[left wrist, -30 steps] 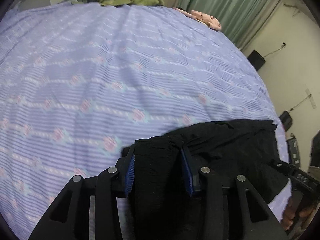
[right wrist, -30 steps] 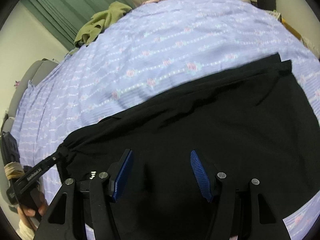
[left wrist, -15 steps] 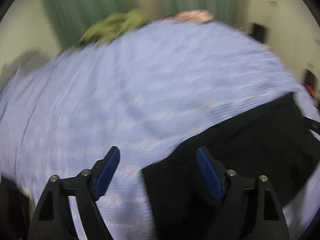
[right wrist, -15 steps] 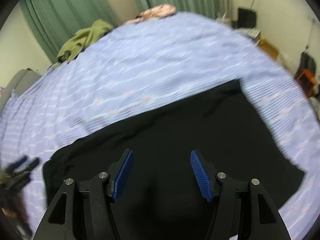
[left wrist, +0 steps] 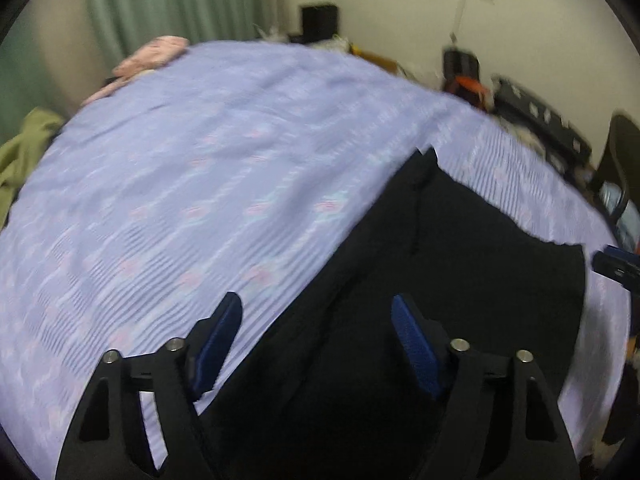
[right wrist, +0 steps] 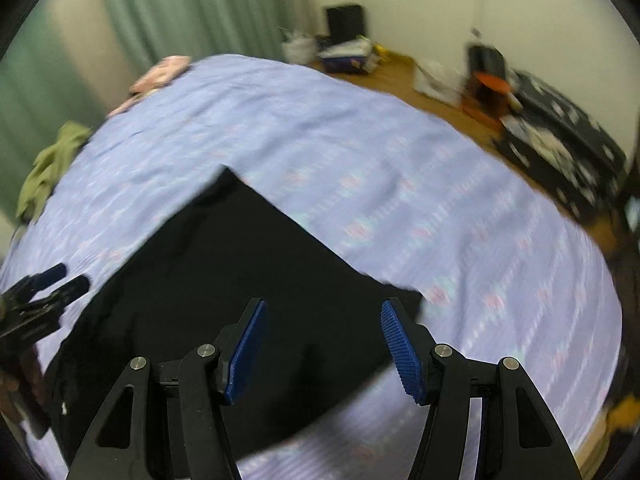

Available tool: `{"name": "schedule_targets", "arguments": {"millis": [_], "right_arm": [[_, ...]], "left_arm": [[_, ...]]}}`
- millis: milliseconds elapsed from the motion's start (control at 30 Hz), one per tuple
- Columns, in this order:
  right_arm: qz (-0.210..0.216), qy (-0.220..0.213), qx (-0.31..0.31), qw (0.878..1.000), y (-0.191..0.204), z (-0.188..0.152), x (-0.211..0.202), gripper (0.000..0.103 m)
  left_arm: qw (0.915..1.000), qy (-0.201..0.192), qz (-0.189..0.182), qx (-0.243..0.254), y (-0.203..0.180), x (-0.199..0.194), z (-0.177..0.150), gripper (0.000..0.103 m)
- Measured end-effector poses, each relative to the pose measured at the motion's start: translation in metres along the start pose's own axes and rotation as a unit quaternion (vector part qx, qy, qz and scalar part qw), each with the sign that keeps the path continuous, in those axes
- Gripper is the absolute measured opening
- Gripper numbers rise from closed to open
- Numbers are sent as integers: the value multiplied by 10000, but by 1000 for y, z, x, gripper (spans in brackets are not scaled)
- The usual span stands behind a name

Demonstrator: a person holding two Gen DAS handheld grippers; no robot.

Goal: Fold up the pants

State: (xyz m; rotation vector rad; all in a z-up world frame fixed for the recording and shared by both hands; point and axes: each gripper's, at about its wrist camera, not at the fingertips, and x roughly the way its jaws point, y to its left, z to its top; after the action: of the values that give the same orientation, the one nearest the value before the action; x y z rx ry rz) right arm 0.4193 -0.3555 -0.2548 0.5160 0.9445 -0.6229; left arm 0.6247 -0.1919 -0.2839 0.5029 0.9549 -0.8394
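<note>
The blue ribbed fingers (left wrist: 412,344) of the left gripper (left wrist: 316,340) stand wide with nothing pinched; its jaws have just closed in a little from a wider gape, and the cloth below them lies loose. The right gripper (right wrist: 322,342) also has its fingers (right wrist: 400,354) well apart and empty, hovering over the near right corner of the folded cloth. Below both lie the black fabric pants (right wrist: 224,280), folded into a flat dark slab on the near part of the bed, on its lilac striped sheet with pink flowers (left wrist: 200,160); the far end of the slab tapers to a point. Both views are smeared, so the main risk, as I judge it, is a hasty grasp: a finger coming down could catch only the top layer and peel the fold open, or nip the sheet along with the pants and drag it into a ridge. The far edges look slightly uneven, so a further fold could lock in a skewed stack. An olive garment (right wrist: 52,164) and a pink cloth (right wrist: 160,74) lie well apart at the bed's far left edge, out of harm's way.
</note>
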Motion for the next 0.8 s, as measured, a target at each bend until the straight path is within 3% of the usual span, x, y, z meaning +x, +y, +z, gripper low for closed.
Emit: {"name": "schedule_targets", "arguments": {"millis": [167,267,300,333,367,433,567,667,700,767,800], "right_arm": [[-112,92,859,9962,-29,-15,6,61],[-113,211,1294,9913,-38,-23,12,61],[-53,285,1377,9901,-39,-27,14,61],[-8,351,1376,9899,-39,-29,19,61],[20,367,1354,9901,-38,-31,20,61],[93,388,1338,9902,-39,-33,26,61],[72,316,1388,9898,-45,-32,31,61],[43,347,1378,9898,-49,-31,35,61],[60,352,1393,9896,-51,-30,35,61],[131,313,1444,9889,-54,-32,28,61],[168,275,1469,9886,-57,-32,23,61]], "left_arm": [[9995,85,144,263,-30,39,23,69],[9992,231,223,246,-31,56,27,50],[9988,285,264,292,-34,62,28,37],[9984,349,307,330,-38,69,28,18],[9982,391,314,325,-39,73,28,9],[9982,308,451,252,-41,73,32,4],[9983,16,589,15,-40,71,48,3],[9959,141,850,286,-52,79,55,4],[9966,117,775,242,-56,73,57,4],[9982,-80,583,81,-62,53,56,18],[9988,-256,412,-39,-66,36,50,40]]}}
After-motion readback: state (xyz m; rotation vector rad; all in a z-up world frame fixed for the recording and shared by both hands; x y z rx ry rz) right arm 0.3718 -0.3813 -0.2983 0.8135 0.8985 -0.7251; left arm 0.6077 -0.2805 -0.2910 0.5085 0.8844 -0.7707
